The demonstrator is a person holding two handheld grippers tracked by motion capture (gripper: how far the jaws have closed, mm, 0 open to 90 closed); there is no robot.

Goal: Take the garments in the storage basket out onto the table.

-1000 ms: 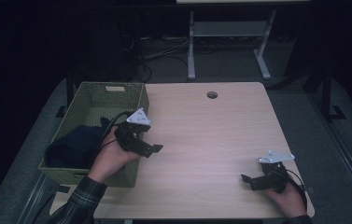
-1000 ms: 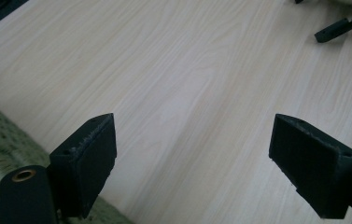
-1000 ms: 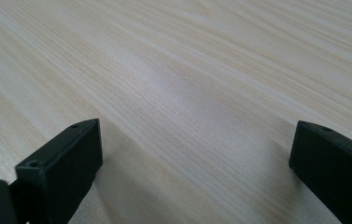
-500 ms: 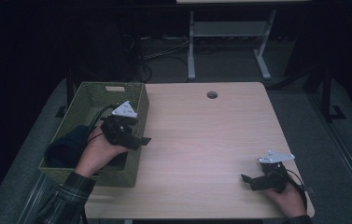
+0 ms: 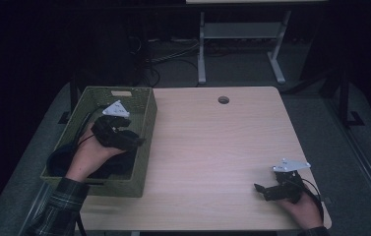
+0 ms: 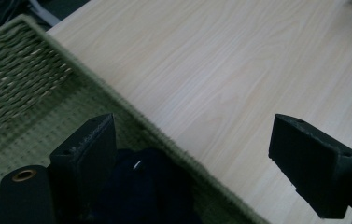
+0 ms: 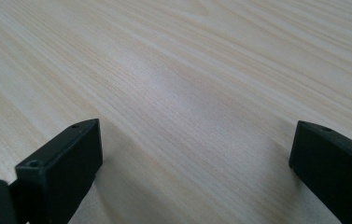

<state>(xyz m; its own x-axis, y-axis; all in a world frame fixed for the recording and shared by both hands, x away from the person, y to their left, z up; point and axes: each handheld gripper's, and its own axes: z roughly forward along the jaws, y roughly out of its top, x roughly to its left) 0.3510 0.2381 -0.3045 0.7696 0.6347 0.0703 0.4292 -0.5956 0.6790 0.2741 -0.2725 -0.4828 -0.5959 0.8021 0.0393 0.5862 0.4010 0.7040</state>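
A green woven basket [image 5: 116, 187] stands on the left end of the light wood table [image 5: 212, 142]. Dark navy cloth [image 5: 59, 158] lies bunched inside it. My left gripper [image 5: 135, 141] hovers over the basket's right side, open and holding nothing. In the left gripper view the cloth [image 6: 148, 189] lies just below the left gripper [image 6: 201, 158], whose jaws straddle the basket rim [image 6: 131, 114]. Near the table's front right corner my right gripper [image 5: 259, 189] rests low, open. In the right gripper view, bare wood [image 7: 187, 93] lies between the spread jaws of the right gripper [image 7: 194, 163].
A round cable hole [image 5: 223, 100] sits near the table's far edge. Behind the table stand the white legs of a frame [image 5: 201, 54], with cables [image 5: 168, 54] on the dark floor. Bare tabletop stretches between the two grippers.
My left gripper has moved left and away from me, from the tabletop beside the basket to over the basket's inside. The right gripper has stayed put.
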